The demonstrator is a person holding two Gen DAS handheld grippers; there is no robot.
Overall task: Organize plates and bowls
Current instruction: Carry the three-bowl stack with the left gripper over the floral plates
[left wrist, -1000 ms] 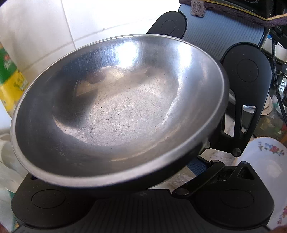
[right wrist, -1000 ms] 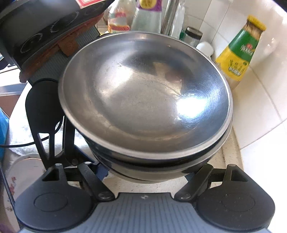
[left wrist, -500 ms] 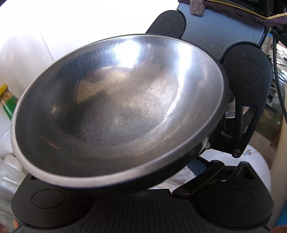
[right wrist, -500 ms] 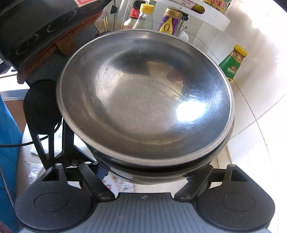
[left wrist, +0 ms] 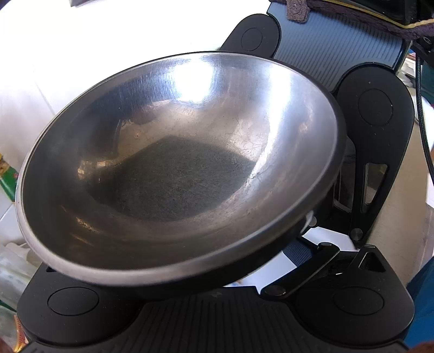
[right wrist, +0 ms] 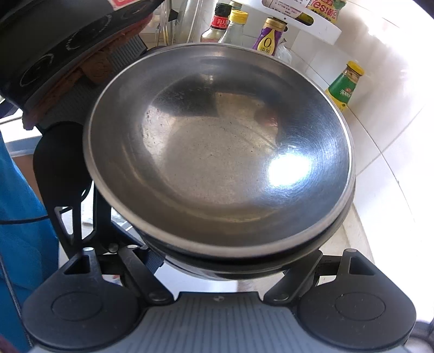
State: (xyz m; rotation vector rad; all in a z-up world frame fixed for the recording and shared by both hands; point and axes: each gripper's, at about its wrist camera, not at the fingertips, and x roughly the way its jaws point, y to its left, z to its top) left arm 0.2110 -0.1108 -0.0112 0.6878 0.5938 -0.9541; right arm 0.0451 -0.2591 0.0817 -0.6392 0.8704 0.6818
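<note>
A stack of steel bowls (left wrist: 176, 168) fills the left wrist view and the right wrist view (right wrist: 217, 152); two nested rims show on the right side. Both grippers hold it from opposite sides, in the air. My left gripper (left wrist: 206, 274) is shut on the stack's near edge, its fingertips hidden under the bowl. My right gripper (right wrist: 222, 263) is shut on the opposite edge, its fingertips hidden too. The right gripper's body (left wrist: 374, 130) shows behind the bowl in the left wrist view, and the left gripper's body (right wrist: 59, 157) shows in the right wrist view.
Sauce bottles (right wrist: 267, 35) stand behind the bowls under a white wall shelf (right wrist: 312, 24). A green bottle (right wrist: 344, 87) stands by the white tiled wall. A blue sleeve (right wrist: 19, 217) is at the left. The counter (right wrist: 350, 239) lies below.
The bowl stack has risen with both grippers. The counter and floral plate have dropped out of view, and the bottles and green bottle have sunk lower and farther behind the bowl.
</note>
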